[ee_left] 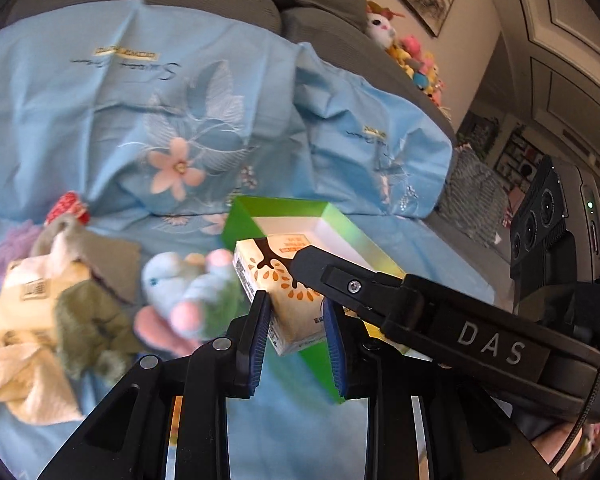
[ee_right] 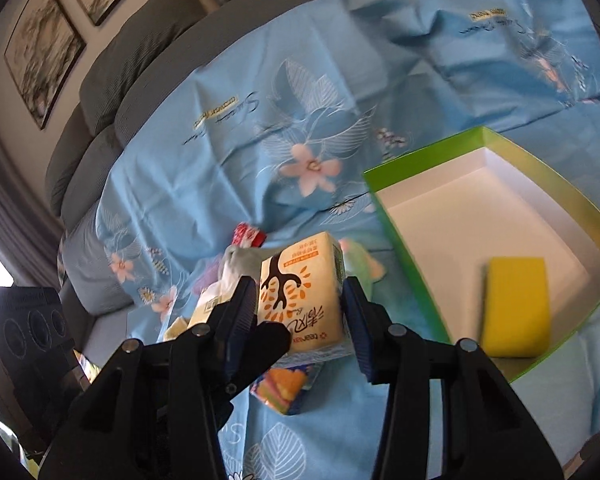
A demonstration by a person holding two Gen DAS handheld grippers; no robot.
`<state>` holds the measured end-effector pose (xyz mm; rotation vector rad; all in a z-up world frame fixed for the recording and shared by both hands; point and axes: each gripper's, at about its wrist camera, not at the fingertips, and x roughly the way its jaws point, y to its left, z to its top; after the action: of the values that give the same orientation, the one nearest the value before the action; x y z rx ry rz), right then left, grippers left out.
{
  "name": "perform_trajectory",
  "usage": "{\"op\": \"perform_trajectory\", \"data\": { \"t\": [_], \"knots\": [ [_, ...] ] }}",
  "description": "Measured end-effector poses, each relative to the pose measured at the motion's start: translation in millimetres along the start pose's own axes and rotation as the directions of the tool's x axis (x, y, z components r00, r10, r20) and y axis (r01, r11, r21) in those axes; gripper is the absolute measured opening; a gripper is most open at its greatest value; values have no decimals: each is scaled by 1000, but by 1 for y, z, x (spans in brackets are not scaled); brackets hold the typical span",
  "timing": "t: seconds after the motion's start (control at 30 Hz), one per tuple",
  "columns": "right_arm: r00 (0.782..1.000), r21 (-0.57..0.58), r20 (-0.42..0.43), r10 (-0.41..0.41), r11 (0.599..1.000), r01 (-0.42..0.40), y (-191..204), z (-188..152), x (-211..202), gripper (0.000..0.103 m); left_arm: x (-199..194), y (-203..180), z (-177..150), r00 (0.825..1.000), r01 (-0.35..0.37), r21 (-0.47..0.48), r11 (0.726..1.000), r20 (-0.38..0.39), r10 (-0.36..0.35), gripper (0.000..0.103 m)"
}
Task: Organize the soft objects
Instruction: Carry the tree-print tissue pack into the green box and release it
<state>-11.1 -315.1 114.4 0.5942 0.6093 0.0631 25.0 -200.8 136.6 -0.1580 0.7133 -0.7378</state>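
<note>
- While the tissue pack (ee_right: 300,272) is carried clear of the blue sheet (ee_right: 220,160), both claws are on it. It sits at lower centre of the right wrist view, printed face up.
- Right claw (ee_right: 298,300): clamped across the wide sides of the pack, one pad against each flank. Probable reason: a soft pack gives under pressure, so the broad grip keeps it from folding.
- Left claw (ee_left: 296,308): nearly fully clenched, and its pads appear to pinch the lower corner of the pack. In the left wrist view the right claw's finger crosses over the pack from the right. Judged to be a second hold so the pack does not swing.
- Target is likely the green box (ee_right: 424,158), open at the right of the right wrist view, white inside. A yellow sponge (ee_right: 516,308) already lies in its lower part; the rest of the floor is free.
- Still outside the box: a blue plush toy (ee_left: 180,284) and a heap of other soft things (ee_left: 60,300) at lower left of the left wrist view, and a small striped packet (ee_right: 288,390) on the sheet below the pack.
- Task judged early: one item boxed, one in the air.
- Next move calls for swinging the pack right, over the near rim, and setting it beside the sponge.
</note>
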Motion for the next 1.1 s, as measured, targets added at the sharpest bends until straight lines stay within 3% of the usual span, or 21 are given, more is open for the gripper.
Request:
{"op": "perform_trajectory", "data": {
  "t": [0.4, 0.63, 0.97, 1.1],
  "knots": [
    [997, 166, 61, -43, 986, 32, -69, 14, -19, 44, 54, -39, 6, 996, 71, 53, 996, -62, -68, 27],
    [995, 238, 47, -85, 969, 71, -97, 16, -16, 44, 83, -51, 3, 991, 78, 74, 994, -114, -70, 27],
    [990, 270, 23, -136, 955, 125, -113, 17, -10, 44, 99, -48, -4, 986, 78, 37, 996, -148, -72, 27],
    [985, 220, 61, -163, 965, 146, -103, 17, -16, 44, 88, -44, -3, 988, 85, 14, 996, -128, -83, 27]
  ]
}}
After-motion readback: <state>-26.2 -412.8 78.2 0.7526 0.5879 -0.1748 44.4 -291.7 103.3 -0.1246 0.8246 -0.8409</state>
